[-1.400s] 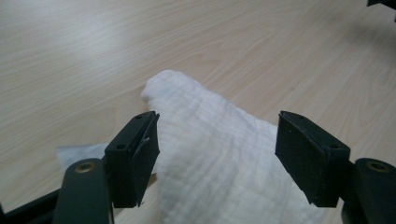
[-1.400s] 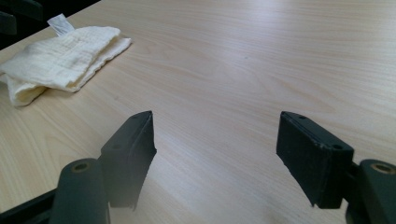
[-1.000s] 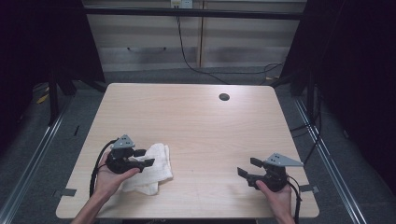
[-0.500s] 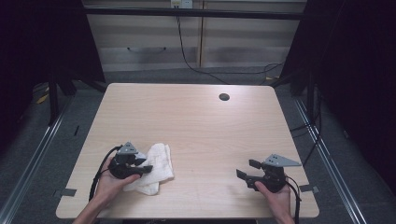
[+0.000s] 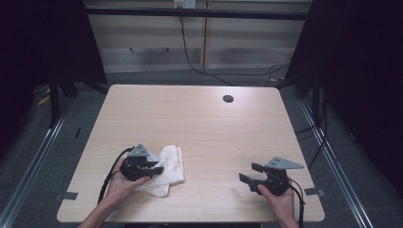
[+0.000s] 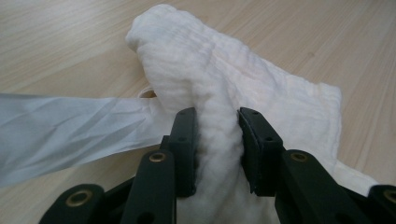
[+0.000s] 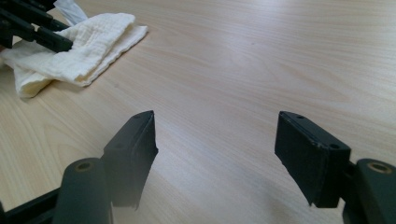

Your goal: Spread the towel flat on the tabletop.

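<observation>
Item: one white, soft, crinkled gauze cloth (image 5: 167, 167), loosely folded, lying on the near left part of the pale wood-grain laminate surface (image 5: 209, 128).

Step in hand: we are taking hold of the cloth. Our left tool (image 6: 217, 135) has just been closing, and in the left gripper view a raised ridge of the cloth is standing between its two black pads, both of them pressing into the fabric. We are judging this a pinch newly made, with no lift begun.

Our right tool (image 7: 219, 149) is waiting well apart over bare surface at the near right, its flat black rectangular jaws standing wide with nothing between them.

Next move, as we are reading it: a lift of the pinched fold, checking that the layers are coming up together, and the right tool coming across for a free edge.

Materials: the cloth is puckered, limp and thick where bunched, its hems lying in stacked layers. A smooth, thin white strip (image 6: 60, 130), creased like a label or ribbon, is trailing from it. The surface is matt, with rounded corners and a dark round cable hole (image 5: 228, 99) at the far side.
</observation>
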Demonstrator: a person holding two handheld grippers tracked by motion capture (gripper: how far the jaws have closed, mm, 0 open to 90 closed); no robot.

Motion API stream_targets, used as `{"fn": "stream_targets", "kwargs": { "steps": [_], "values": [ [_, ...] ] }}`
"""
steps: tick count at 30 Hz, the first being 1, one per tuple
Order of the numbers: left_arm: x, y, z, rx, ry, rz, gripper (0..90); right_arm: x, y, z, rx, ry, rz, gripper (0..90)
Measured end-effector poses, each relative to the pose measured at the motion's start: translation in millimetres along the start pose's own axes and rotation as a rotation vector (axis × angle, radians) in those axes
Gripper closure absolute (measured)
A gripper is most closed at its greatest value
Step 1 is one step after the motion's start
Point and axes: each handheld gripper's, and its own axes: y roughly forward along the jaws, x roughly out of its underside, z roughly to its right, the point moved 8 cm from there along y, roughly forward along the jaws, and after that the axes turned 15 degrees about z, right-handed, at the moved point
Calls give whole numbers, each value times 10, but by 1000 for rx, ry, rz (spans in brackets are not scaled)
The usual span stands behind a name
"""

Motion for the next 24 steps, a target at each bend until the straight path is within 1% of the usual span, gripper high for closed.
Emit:
{"fn": "stream_targets", "kwargs": {
  "steps": [1, 2, 3, 4, 6, 7, 9, 10, 11, 14, 15, 16, 19, 21, 24],
  "values": [
    [-16, 35, 17, 8, 0, 1, 676, 4, 3, -9, -6, -2, -5, 291],
    [-30, 66, 29, 6, 6, -4, 676, 8, 8, -14, -7, -2, -9, 291],
    [-50, 109, 53, 16, 11, -7, 676, 10, 12, -19, -9, -1, -11, 291],
    [-50, 109, 53, 16, 11, -7, 676, 10, 12, -19, -9, -1, -11, 291],
    [-72, 165, 80, 23, 9, -6, 676, 9, 15, -24, -15, -3, -13, 291],
    [-82, 190, 95, 34, 12, -3, 676, 11, 15, -23, -15, -5, -15, 291],
    [-100, 240, 128, 41, 29, -1, 674, 18, 17, -23, -14, -2, -21, 290],
    [-110, 267, 145, 52, 30, 5, 674, 21, 19, -24, -15, -2, -24, 291],
    [-117, 289, 157, 46, 33, 2, 674, 24, 20, -27, -18, 1, -26, 291],
    [-146, 372, 224, 60, 37, 8, 674, 32, 30, -41, -25, -2, -33, 291],
    [-154, 400, 251, 66, 37, 5, 675, 33, 32, -47, -26, -2, -34, 291],
    [-167, 435, 285, 72, 37, 11, 675, 32, 36, -52, -27, 0, -34, 291],
    [-189, 518, 392, 85, 52, 12, 675, 30, 40, -54, -32, -2, -33, 291],
    [-194, 566, 477, 108, 63, 17, 675, 30, 37, -50, -31, -1, -33, 290],
    [-201, 621, 582, 122, 70, 24, 675, 32, 38, -51, -33, 2, -35, 290]
  ]
}}
